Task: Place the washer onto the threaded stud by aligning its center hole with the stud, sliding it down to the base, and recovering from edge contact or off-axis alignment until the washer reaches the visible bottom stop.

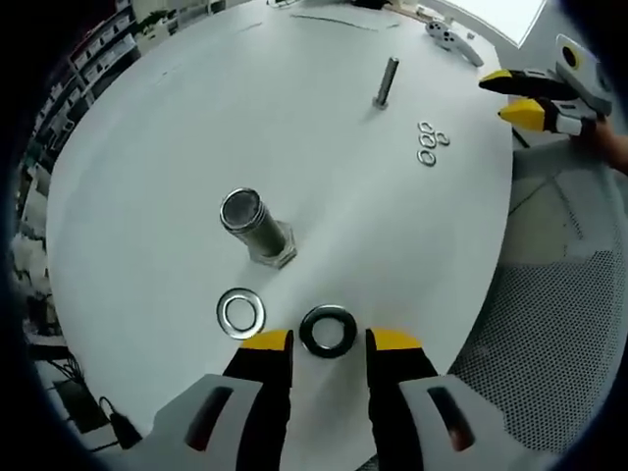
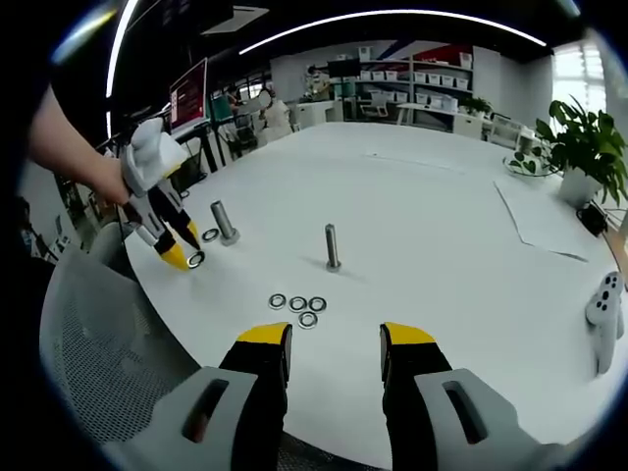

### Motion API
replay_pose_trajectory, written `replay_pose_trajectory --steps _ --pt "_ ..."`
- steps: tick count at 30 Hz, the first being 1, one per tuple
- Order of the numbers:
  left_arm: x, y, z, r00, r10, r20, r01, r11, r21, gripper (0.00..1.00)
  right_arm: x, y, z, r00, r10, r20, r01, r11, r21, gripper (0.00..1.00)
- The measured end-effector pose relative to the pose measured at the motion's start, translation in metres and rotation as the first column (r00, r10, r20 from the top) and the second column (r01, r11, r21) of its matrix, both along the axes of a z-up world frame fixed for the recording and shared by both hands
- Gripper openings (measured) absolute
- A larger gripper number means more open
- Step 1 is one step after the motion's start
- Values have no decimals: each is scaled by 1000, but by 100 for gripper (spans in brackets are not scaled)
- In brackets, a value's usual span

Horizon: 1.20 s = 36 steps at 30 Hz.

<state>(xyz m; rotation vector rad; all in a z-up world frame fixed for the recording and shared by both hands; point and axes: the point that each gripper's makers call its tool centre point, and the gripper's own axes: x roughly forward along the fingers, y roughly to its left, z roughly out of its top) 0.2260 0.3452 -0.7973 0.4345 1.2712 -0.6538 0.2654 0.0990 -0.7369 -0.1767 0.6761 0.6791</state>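
On the white worktop two upright studs are seen. The large threaded stud stands on its hexagonal base close to the left gripper, presumably set head-down so that its shaft points up to receive a washer. The slimmer stud is placed farther off, near the middle of the worktop.

Two large washers are laid flat just beside the large stud's base: a bright washer and a dark washer. The dark washer lies directly ahead of the left gripper, between the lines of its yellow-tipped jaws, which are held wide apart with nothing gripped. This is judged to be an approach for a pick, the jaws being spread enough to straddle the ring.

A cluster of small washers is gathered near the slimmer stud; four are counted in the right gripper view.

The right gripper is held back over the worktop's edge, its jaws parted and empty, apparently kept out of the way. A white controller is lying at the far side.
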Motion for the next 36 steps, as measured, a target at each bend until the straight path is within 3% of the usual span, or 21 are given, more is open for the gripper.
replay_pose_trajectory --steps 11,23,29,36 --pt "1 0 -1 994 -105 21 104 993 55 24 2 -1 1 1000 -10 5 10 1000 11 39" --pt "-2 -3 1 990 -139 36 137 989 53 22 1 -1 1 1000 -9 2 9 1000 11 38" --pt "-2 -2 0 990 -142 19 141 988 61 21 1 -1 1 1000 -7 1 7 1000 8 38" --pt "-3 -2 0 979 -203 -21 204 975 93 22 1 -1 1 1000 -7 1 7 1000 9 38"
